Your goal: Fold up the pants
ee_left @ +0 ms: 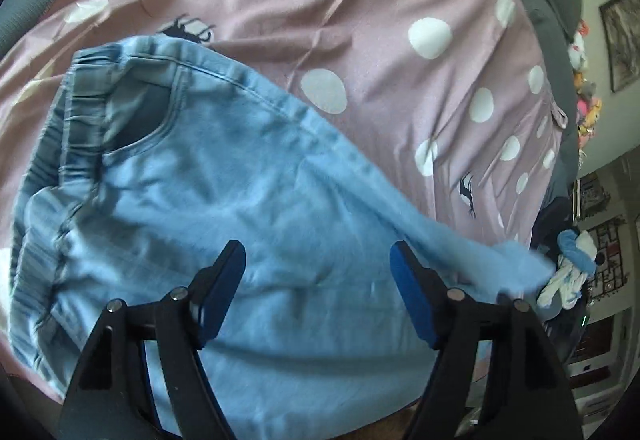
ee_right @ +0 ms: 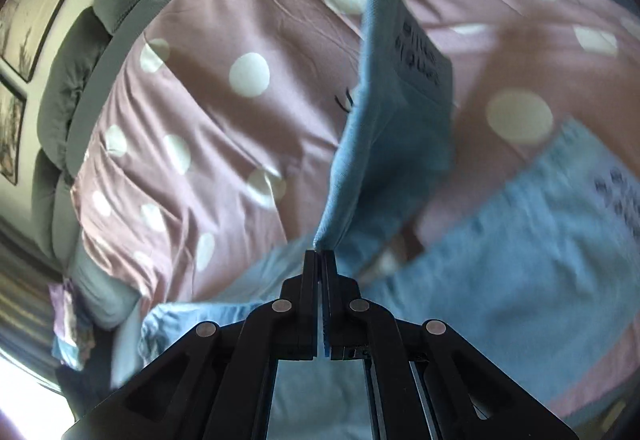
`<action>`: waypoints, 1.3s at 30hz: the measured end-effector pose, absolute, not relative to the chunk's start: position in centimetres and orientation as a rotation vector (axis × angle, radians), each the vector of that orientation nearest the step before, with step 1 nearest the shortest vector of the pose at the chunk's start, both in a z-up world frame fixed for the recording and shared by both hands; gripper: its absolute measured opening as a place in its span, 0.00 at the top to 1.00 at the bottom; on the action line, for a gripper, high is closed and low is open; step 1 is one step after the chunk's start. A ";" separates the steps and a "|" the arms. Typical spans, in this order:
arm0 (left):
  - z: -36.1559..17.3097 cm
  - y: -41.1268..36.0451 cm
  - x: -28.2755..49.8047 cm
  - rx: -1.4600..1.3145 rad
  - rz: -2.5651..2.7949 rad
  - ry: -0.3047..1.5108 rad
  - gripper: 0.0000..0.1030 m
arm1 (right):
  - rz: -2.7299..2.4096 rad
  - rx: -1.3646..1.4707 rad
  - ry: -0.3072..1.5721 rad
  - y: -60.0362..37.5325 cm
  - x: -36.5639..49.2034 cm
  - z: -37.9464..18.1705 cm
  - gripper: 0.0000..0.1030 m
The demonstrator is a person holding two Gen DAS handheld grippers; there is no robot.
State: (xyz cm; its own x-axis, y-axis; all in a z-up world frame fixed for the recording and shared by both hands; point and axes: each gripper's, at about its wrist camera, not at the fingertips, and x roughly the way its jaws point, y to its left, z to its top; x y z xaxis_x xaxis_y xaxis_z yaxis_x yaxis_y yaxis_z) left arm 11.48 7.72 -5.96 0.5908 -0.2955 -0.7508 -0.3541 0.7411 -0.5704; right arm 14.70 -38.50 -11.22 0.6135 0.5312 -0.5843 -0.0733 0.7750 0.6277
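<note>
Light blue denim pants (ee_left: pixel 224 180) lie on a pink bedspread with white dots (ee_left: pixel 360 20), the elastic waistband at the left in the left wrist view. My left gripper (ee_left: pixel 318 260) is open and hovers just above the pants' middle, holding nothing. My right gripper (ee_right: pixel 319 252) is shut on a leg end of the pants (ee_right: pixel 384 128) and holds it lifted above the bed, the fabric rising away from the jaws. The other leg (ee_right: pixel 540 240) lies flat at the right, with dark print near its end.
Grey cushions (ee_right: pixel 80 80) run along the bed's far side. Framed pictures (ee_left: pixel 622 36) hang on the wall, with soft toys (ee_left: pixel 584 96) below them. A pile of blue and white clothes (ee_left: pixel 568 268) lies at the bed's edge.
</note>
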 end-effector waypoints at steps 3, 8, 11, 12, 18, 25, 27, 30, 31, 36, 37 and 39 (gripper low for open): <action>-6.0 7.9 14.8 -0.792 0.040 0.980 0.29 | 0.363 0.583 0.838 -38.8 13.3 -12.2 0.99; -6.8 8.2 19.4 -0.805 0.093 0.996 0.35 | 0.354 0.572 0.862 -38.2 14.9 -12.4 0.99; -9.4 8.8 20.8 -0.843 0.141 1.073 0.74 | 0.365 0.589 0.860 -39.0 14.5 -12.4 0.99; -9.9 8.9 20.8 -0.850 0.148 1.084 0.79 | 0.374 0.608 0.863 -39.3 14.5 -12.6 0.99; -4.8 7.0 15.3 -0.753 0.056 0.920 0.92 | 0.375 0.601 0.841 -39.8 13.8 -12.1 0.99; -0.8 3.0 4.5 -0.710 -0.138 0.842 0.92 | 0.347 0.611 0.729 -43.1 10.4 -8.1 0.99; -3.0 1.6 2.7 -0.728 -0.128 0.896 0.92 | 0.326 0.609 0.731 -43.9 9.2 -8.1 0.99; -6.8 0.9 0.7 -0.762 -0.122 0.982 0.91 | 0.281 0.592 0.791 -44.4 8.1 -9.7 0.99; -7.7 1.0 0.4 -0.771 -0.120 1.005 0.90 | 0.271 0.592 0.811 -44.5 8.0 -10.4 0.99; -8.8 3.1 -1.3 -0.763 -0.006 1.006 0.75 | 0.247 0.611 0.911 -45.3 7.8 -14.3 0.99; -8.7 3.7 -1.5 -0.756 0.021 0.988 0.69 | 0.246 0.613 0.914 -45.4 7.8 -14.6 0.99; -8.7 5.3 -1.7 -0.758 0.079 0.975 0.64 | 0.251 0.619 0.914 -45.5 8.0 -14.9 0.99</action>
